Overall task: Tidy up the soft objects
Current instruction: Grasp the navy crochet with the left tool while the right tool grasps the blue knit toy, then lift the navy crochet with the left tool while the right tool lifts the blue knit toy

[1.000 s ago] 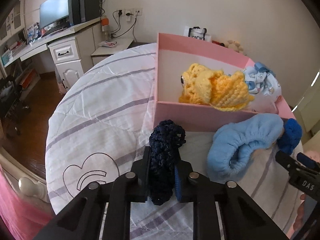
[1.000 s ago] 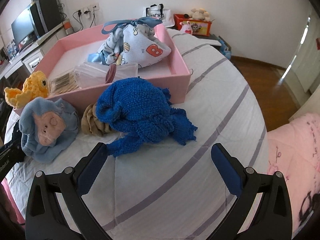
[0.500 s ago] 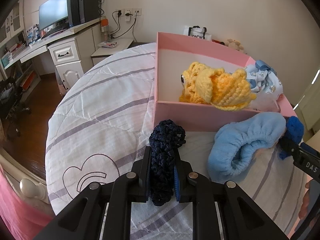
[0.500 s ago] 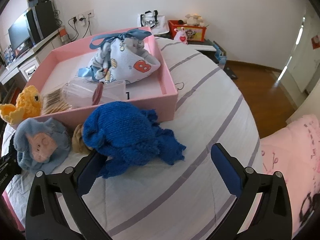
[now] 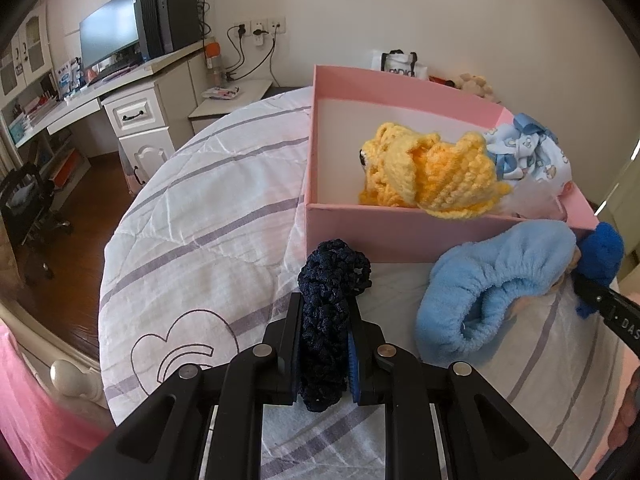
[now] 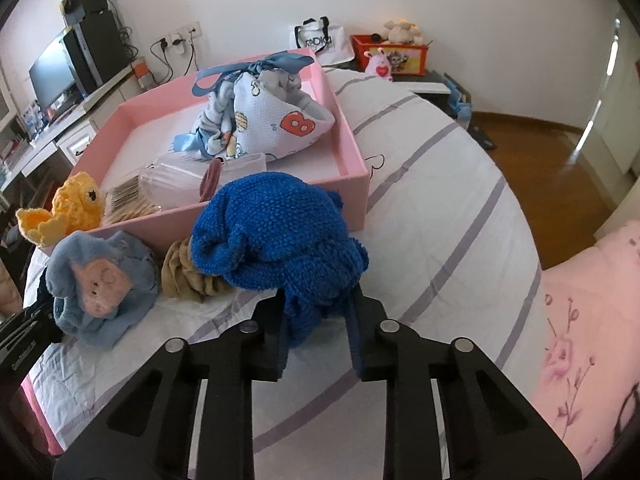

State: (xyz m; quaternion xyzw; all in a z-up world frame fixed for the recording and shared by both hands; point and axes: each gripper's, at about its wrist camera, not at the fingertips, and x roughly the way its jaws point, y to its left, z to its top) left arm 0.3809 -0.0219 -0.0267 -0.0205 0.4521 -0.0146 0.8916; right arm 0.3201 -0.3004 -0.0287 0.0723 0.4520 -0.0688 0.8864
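The left gripper (image 5: 325,340) clenches a dark navy crocheted piece (image 5: 325,320); the right gripper (image 6: 318,320), its jaws just closing, grasps the blue knitted toy (image 6: 272,236) on the bed (image 6: 432,216) beside the pink box (image 6: 352,160).

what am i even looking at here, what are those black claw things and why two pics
The black claws are two hand-held grippers, each carrying a camera that looks along its fingers, so you get one picture per hand. The left gripper is shut on a dark navy knitted piece. The right gripper has just been closing and now pinches a royal blue knitted item. Both are over a striped bedspread. Beside them: a pink box with a yellow crochet toy at its near wall, and a light blue fleece item.
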